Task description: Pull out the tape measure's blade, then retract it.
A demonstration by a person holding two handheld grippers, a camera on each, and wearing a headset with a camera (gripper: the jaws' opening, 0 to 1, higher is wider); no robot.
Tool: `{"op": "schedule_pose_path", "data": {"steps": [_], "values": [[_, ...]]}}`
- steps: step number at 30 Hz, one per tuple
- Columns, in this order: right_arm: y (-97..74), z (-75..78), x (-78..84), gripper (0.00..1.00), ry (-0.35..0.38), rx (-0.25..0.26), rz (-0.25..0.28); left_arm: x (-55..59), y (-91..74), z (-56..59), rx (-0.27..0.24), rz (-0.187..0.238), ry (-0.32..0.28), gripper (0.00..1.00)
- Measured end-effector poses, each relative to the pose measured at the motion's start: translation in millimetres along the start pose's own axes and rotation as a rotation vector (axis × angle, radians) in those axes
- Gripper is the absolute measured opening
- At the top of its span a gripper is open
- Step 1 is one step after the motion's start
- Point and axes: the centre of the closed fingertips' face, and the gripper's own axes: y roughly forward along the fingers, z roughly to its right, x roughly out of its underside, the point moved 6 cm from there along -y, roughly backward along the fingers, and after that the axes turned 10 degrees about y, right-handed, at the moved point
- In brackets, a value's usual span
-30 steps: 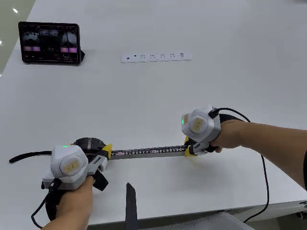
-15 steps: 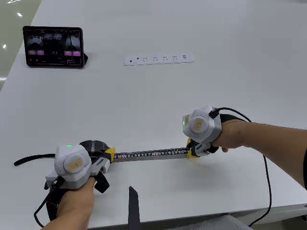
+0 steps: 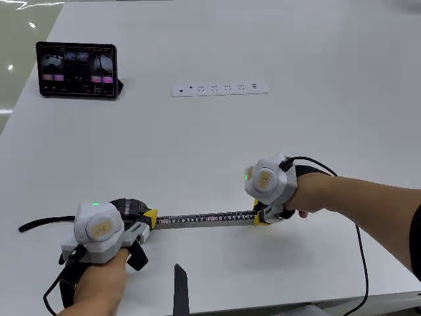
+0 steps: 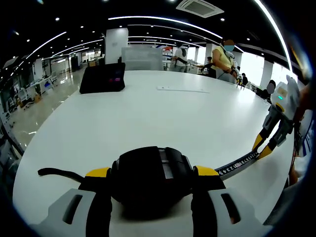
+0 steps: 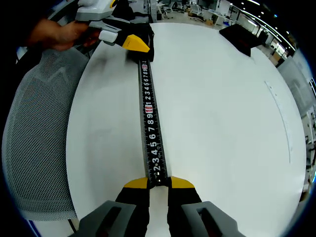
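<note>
Blade (image 5: 149, 123) is partway out, lying flat on the white table (image 3: 217, 151) and running straight between the two tools. Left gripper (image 4: 153, 174) is clenched around the black body of the tape measure (image 3: 129, 206), one yellow-tipped jaw on each side of it, near the table's front edge on my left. A black strap (image 3: 43, 222) trails off the body to the left. Right gripper (image 5: 158, 183) is pinched on the free end of the blade, jaws closed with the tip between the yellow pads; numbers read up the blade away from it toward the case. In the head view the right gripper sits well apart from the case, blade taut-looking with no visible sag or kink. My read: I'm mid-stroke, somewhere in the pull or the return. A still can't tell me which way it's travelling, so I won't call it. If more length is wanted, the next move is to draw the right tool further right along the table, keeping it in line with the case mouth so the blade doesn't twist. If that's enough, walk the right tool back toward the case, holding the pinch so the spring doesn't snap the blade in. Left stays anchoring the case either way. Tablet (image 3: 77, 69) and power strip (image 3: 220, 88) sit far back, well clear.
</note>
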Motion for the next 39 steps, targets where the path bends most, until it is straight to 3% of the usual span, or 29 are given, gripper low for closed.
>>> {"op": "schedule_pose_path", "data": {"steps": [12, 39], "values": [[1.0, -0.3, -4.8, 0.09, 0.022, -0.020, 0.012, -0.5, -0.5, 0.2, -0.002, -0.008, -0.001, 0.61], [5.0, -3.7, -16.4, 0.09, 0.020, -0.007, 0.002, -1.0, 0.1, -0.9, 0.005, -0.029, -0.009, 0.61]]}}
